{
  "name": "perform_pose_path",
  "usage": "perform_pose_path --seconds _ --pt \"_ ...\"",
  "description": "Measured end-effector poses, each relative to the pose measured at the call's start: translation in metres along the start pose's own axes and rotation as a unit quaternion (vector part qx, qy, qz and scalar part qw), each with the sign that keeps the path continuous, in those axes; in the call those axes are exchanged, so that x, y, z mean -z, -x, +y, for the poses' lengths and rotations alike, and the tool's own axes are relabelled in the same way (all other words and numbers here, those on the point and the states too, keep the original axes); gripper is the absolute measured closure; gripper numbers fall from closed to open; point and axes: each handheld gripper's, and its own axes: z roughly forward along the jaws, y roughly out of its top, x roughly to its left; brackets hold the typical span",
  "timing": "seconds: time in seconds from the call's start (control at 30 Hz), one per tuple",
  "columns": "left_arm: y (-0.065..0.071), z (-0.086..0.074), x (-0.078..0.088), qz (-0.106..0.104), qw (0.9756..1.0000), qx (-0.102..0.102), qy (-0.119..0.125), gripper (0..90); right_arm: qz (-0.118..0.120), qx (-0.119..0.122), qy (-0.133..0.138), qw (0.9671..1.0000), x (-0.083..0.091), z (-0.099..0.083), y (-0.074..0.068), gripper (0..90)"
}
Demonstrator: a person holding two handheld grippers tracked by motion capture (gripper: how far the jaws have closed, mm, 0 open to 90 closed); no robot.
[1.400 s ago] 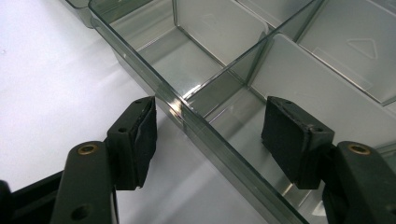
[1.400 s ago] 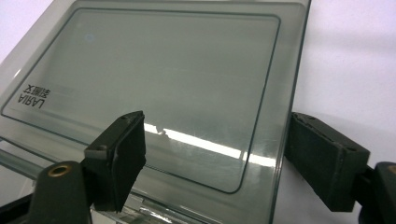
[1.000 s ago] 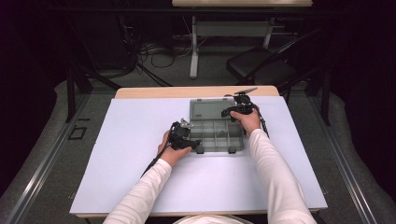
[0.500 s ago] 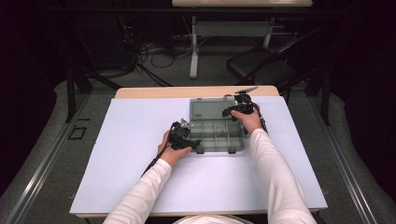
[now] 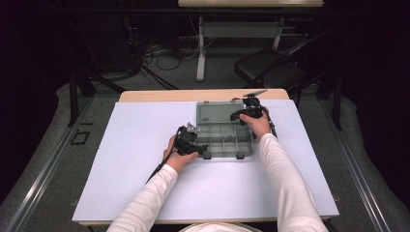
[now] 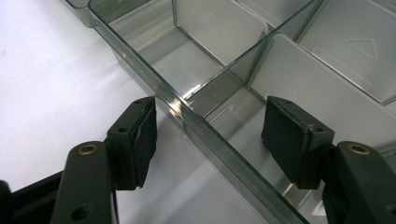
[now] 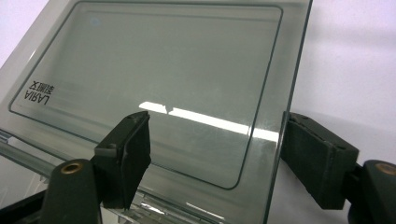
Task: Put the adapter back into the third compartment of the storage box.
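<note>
1. a clear grey compartment box lies open near the far middle of the white surface, its lid raised at the back.
2. the left gripper sits at the box's near left corner; in the left gripper view its jaws straddle the box's front wall, open, with neither pad pressing it.
3. the right gripper is at the lid's right edge; its jaws have just been closing, the lid between them, and the pads stand apart from it.

High view looks down and forward over the table; both gripper views sit close — all share the box.
</note>
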Motion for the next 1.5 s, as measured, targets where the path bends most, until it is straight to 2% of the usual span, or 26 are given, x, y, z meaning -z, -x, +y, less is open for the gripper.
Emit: perform_pose_path --seconds 0.03,0.1,0.3,0.47,0.8,1.03,1.2,1.5 --pt "0.000 0.000 0.000 0.000 1.0000 0.000 0.000 35.7 0.000 0.009 0.003 1.0000 0.000 0.000 0.001 25.4" --pt "0.000 0.000 0.000 0.000 1.0000 0.000 0.000 35.8 -0.002 0.012 0.003 0.9999 0.001 0.000 0.000 26.3" --pt "0.000 0.000 0.000 0.000 1.0000 0.000 0.000 35.8 -0.007 0.008 0.010 0.9999 0.005 0.001 0.001 32.9" --pt "0.000 0.000 0.000 0.000 1.0000 0.000 0.000 35.8 -0.013 0.017 0.015 0.9997 0.009 0.002 0.001 38.2" --pt "0.000 0.000 0.000 0.000 1.0000 0.000 0.000 35.8 -0.025 0.017 0.028 0.9991 0.019 0.004 0.001 51.7" --pt "0.000 0.000 0.000 0.000 1.0000 0.000 0.000 35.8 -0.026 0.024 0.033 0.9988 0.024 0.005 0.004 58.5" --pt "0.000 0.000 0.000 0.001 1.0000 0.000 0.000 35.7 -0.019 0.026 0.047 0.9984 0.027 0.006 0.006 64.4" --pt "0.000 0.000 0.000 0.001 1.0000 -0.002 0.000 36.0 -0.016 0.034 0.052 0.9980 0.031 0.005 0.008 68.8"
